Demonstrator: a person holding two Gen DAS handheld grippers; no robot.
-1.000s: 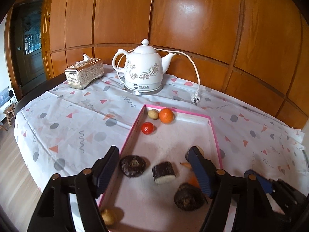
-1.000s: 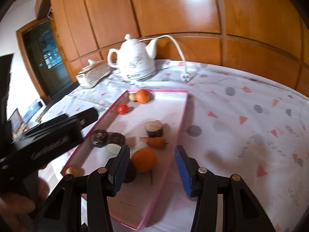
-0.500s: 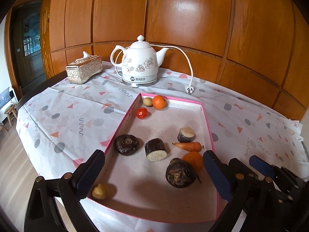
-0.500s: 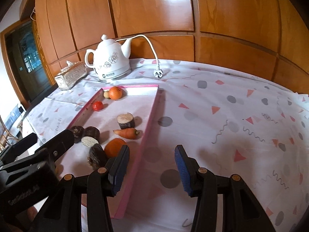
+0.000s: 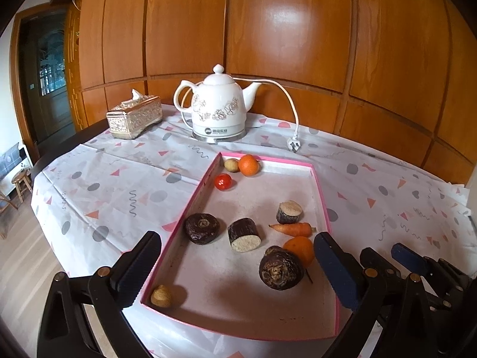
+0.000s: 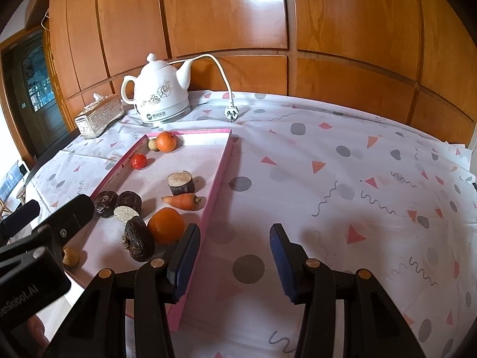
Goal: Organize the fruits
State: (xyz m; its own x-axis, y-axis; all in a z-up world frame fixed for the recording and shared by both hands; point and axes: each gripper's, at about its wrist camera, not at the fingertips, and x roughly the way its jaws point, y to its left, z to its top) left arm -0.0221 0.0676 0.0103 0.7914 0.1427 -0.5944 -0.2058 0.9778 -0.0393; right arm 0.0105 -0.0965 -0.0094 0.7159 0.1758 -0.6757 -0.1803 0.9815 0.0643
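A pink-rimmed tray (image 5: pixel 323 203) (image 6: pixel 222 167) holds an orange (image 5: pixel 249 165) (image 6: pixel 166 141), a small yellowish fruit (image 5: pixel 231 165) and a red tomato (image 5: pixel 223 181) (image 6: pixel 139 160) at its far end. Nearer lie a second orange (image 5: pixel 299 250) (image 6: pixel 165 225), a carrot (image 5: pixel 293 228) (image 6: pixel 182 201), dark brown root pieces (image 5: pixel 202 228) (image 5: pixel 280 267) and a small tan piece (image 5: pixel 161 295). My left gripper (image 5: pixel 238 271) is open and empty above the tray's near end. My right gripper (image 6: pixel 234 261) is open and empty over the tablecloth, right of the tray.
A white kettle (image 5: pixel 219 109) (image 6: pixel 158 97) with cord and plug (image 5: pixel 293 144) stands behind the tray. A silver tissue box (image 5: pixel 134 116) (image 6: pixel 100 115) sits at the back left. The patterned tablecloth (image 6: pixel 357 179) ends at the table edge near me. Wood panelling is behind.
Both grippers have pulled back and up from the tray. The left gripper's jaws have opened wider. The near orange now lies free in the tray.
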